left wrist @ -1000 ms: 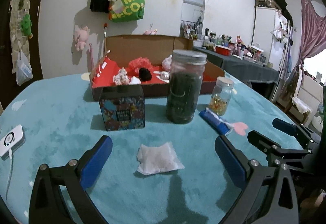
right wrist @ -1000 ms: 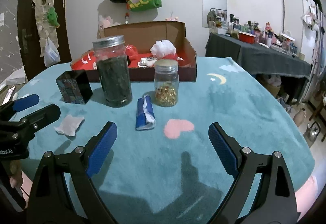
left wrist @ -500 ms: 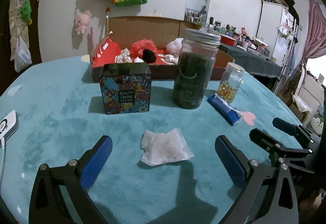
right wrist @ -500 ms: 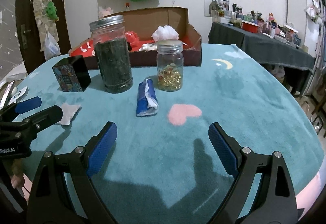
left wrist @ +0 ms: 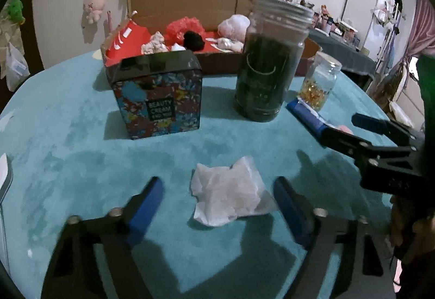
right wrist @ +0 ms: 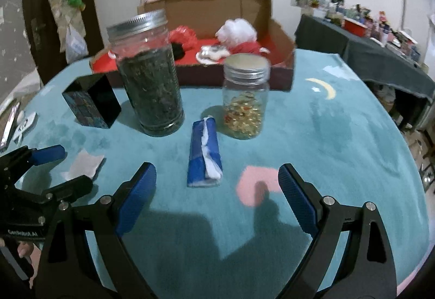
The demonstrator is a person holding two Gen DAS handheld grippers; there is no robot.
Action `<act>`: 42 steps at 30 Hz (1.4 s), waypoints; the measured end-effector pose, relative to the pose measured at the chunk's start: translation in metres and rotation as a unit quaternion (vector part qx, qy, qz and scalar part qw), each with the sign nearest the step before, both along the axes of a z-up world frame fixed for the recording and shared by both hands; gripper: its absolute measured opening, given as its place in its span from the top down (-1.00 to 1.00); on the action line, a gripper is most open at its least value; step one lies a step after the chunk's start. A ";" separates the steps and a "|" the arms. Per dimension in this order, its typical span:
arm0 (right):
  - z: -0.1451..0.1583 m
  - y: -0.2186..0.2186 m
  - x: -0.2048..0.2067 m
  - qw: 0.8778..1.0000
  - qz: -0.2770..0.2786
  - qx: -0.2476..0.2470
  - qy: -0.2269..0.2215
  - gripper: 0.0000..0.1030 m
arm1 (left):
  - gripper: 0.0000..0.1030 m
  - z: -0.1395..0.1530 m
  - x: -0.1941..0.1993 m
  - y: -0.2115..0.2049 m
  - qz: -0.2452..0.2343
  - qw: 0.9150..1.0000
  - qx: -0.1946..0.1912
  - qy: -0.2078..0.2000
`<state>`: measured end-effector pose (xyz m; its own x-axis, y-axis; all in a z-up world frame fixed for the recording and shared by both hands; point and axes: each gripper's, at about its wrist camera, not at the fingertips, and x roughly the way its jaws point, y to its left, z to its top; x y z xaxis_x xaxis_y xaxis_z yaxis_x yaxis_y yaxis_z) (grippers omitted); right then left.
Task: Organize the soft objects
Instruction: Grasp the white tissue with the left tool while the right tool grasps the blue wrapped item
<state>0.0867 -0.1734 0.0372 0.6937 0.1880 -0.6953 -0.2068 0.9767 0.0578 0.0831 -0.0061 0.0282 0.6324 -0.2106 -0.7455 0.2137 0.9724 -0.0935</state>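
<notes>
My left claw (left wrist: 217, 203), its jaws just narrowing around the tissue (left wrist: 228, 194) near the desk's (left wrist: 68, 136) front edge, may snag the plush cover; right claw (right wrist: 217, 190) wide, empty.

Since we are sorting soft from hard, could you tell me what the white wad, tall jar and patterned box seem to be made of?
White wad: likely tissue, matte and crumpled. Tall jar: clear glass or plastic, glossy, with a ribbed metal-looking lid. Patterned box: probably printed card with a shiny black top.
</notes>
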 end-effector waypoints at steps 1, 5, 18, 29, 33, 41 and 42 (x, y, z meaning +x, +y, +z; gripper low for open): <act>-0.001 0.002 0.006 1.000 0.005 -0.003 0.008 -0.79 | -0.36 0.000 0.001 -0.001 -0.002 1.000 0.001 -0.001; -0.007 0.008 0.026 0.999 0.023 -0.004 0.042 -0.75 | 0.30 0.002 0.007 -0.006 -0.021 1.000 0.003 -0.002; -0.003 0.002 0.004 0.993 0.080 0.071 0.049 0.56 | 0.56 0.021 0.021 -0.020 -0.088 0.996 -0.024 -0.013; -0.008 0.005 -0.003 0.993 0.073 0.066 0.059 0.56 | 0.36 0.006 0.029 -0.020 -0.084 0.996 -0.020 0.004; -0.010 0.011 -0.008 0.996 0.073 0.033 0.042 0.53 | -0.04 0.008 0.023 -0.015 -0.074 0.997 -0.021 -0.007; -0.012 0.009 -0.010 0.997 0.065 0.020 0.033 -0.22 | -0.34 0.006 0.012 -0.008 -0.060 0.998 -0.014 -0.014; -0.011 0.007 -0.011 0.997 0.062 0.024 0.027 -0.58 | -0.34 0.006 0.011 -0.008 -0.058 0.998 -0.013 -0.012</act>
<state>0.0760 -0.1664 0.0266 0.6244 0.3049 -0.7191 -0.3216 0.9394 0.1191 0.0940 -0.0136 0.0342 0.6194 -0.3033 -0.7241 0.3276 0.9381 -0.1127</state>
